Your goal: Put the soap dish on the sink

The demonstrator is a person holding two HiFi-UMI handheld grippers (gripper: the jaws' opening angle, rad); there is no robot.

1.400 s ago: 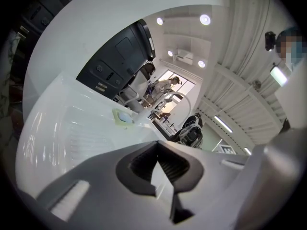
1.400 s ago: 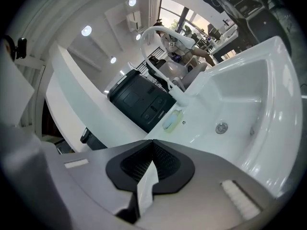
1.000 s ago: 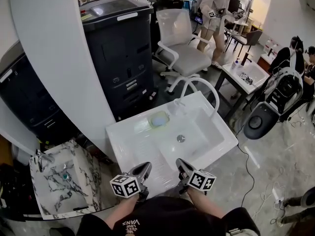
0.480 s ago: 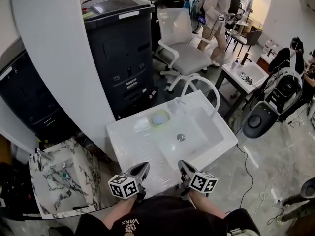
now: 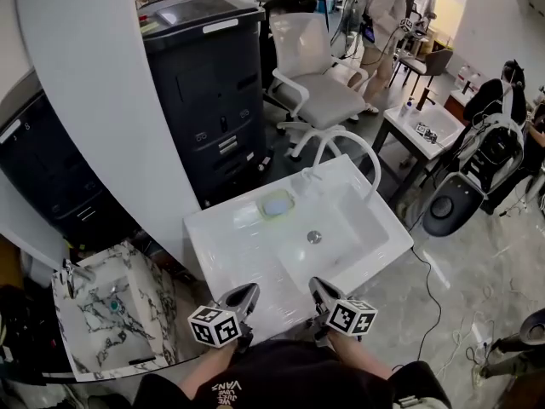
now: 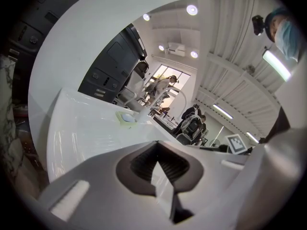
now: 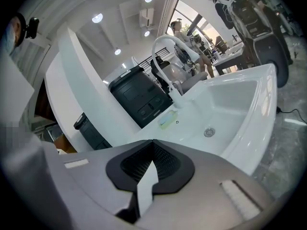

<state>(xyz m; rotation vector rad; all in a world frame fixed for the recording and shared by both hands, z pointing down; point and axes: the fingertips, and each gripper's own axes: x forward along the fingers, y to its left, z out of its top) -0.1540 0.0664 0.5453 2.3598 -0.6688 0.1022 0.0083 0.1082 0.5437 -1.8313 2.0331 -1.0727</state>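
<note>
Head view, looking steeply down on a white sink with a curved faucet at its far side and a drain in the basin. A soap dish, a pale green tray holding a light blue bar, sits on the flat ledge at the back of the sink, near the foot of the faucet and just left of the basin. It looks level, though it is too small in this view to check every corner.

At the near rim of the sink, well apart from the dish, the left claw and the right claw point toward the basin. Each gripper view shows its own jaws drawn together with nothing between them, and the dish far off on the ledge.

Judging from this, the dish is already where the task wants it. Finishing well means leaving it alone: keep both claws closed and draw them back from the near rim rather than reaching over the basin, so that nothing nudges the dish toward the edge of the ledge
</note>
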